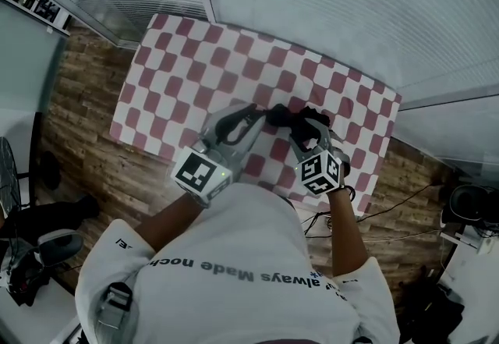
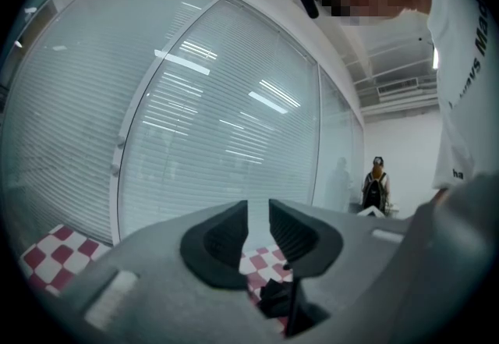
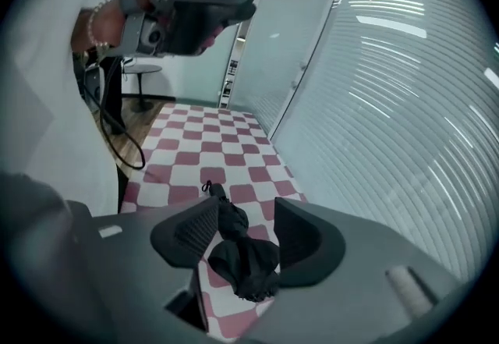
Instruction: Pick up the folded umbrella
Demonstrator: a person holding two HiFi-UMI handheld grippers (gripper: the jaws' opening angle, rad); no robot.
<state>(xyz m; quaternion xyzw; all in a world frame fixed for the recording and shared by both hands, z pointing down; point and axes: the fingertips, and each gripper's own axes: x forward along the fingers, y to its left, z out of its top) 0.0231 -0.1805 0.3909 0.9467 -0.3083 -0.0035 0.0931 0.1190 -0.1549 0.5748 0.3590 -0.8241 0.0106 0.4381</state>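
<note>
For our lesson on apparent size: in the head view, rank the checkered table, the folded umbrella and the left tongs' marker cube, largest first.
1. checkered table
2-3. left marker cube and folded umbrella: these look alike, and the umbrella is partly hidden.

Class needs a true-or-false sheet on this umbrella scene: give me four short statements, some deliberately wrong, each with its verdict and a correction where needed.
1. The folded umbrella is black. True.
2. The folded umbrella lies between the open jaws of the right gripper. True.
3. The tablecloth is plain blue. False: it has red and white checks.
4. The left gripper is clamped on the folded umbrella. False: nothing is between its jaws, which stand a narrow gap apart.
</note>
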